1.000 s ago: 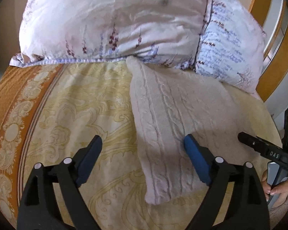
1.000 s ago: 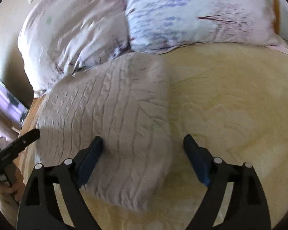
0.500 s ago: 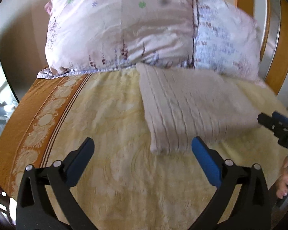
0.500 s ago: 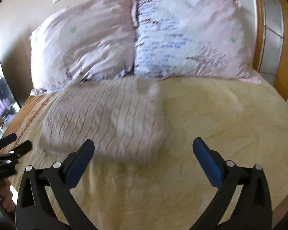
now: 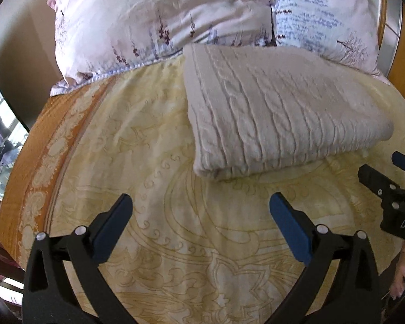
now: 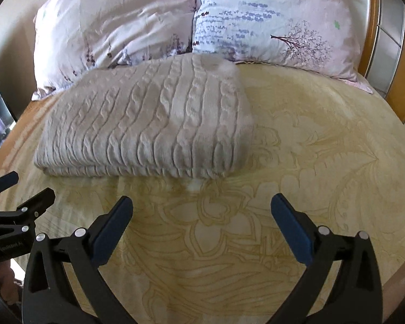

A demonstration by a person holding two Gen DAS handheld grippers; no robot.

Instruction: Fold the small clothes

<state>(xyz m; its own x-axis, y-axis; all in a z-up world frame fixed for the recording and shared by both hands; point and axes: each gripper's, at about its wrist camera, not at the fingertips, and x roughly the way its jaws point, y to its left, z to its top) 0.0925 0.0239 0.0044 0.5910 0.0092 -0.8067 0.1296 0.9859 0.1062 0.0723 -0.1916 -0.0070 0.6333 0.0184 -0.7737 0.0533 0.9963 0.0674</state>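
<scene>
Your left claw stands wide, its jaws having just been opening, with nothing between them; only the yellow patterned bedspread shows in the gap. Your right claw is likewise spread wide after just opening, and it too holds nothing. The sweater, a pale cable-knit, lies folded into a thick rectangle on the bed, its far edge against the pillows. In the left wrist view it sits ahead of the claw and to the right, its near folded edge clear of both blue pads. In the right wrist view the sweater lies ahead and to the left, again apart from the pads, with a small white bit showing under its near right corner. Two pillows in a pinkish floral print lean side by side at the head of the bed, and a wooden headboard curves down the right edge. Each claw appears at the edge of the other's view, and part of your hand shows low on the right of the left view.
</scene>
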